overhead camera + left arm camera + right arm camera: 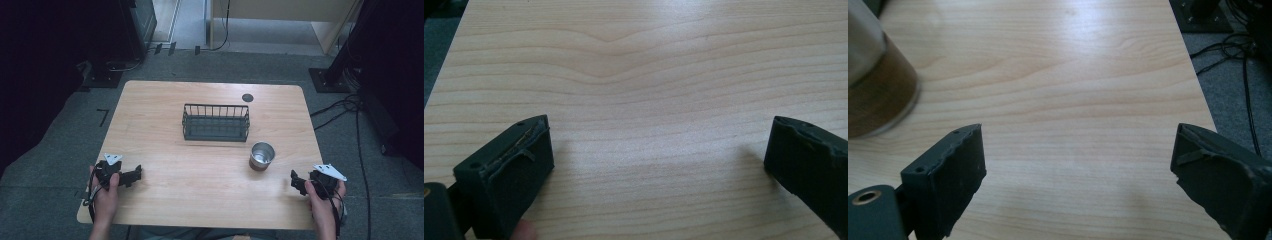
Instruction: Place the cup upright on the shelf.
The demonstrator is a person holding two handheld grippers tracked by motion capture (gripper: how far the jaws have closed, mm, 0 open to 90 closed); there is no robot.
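Claws both gape wide and empty: your left claw (pixel 136 175) and right claw (pixel 296 181) rest low at the counter's (pixel 200 190) near corners. The metal cup (pixel 262 156) stands just beside the wire basket (pixel 215 123), near your right claw.

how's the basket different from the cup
The basket is black open wire and rectangular; the cup is shiny metal, round and solid-walled. The basket is the wider and sits mid-table; the cup stands nearer the right gripper, off the basket's front right corner. Both are upright, open-topped and untouched on the table.
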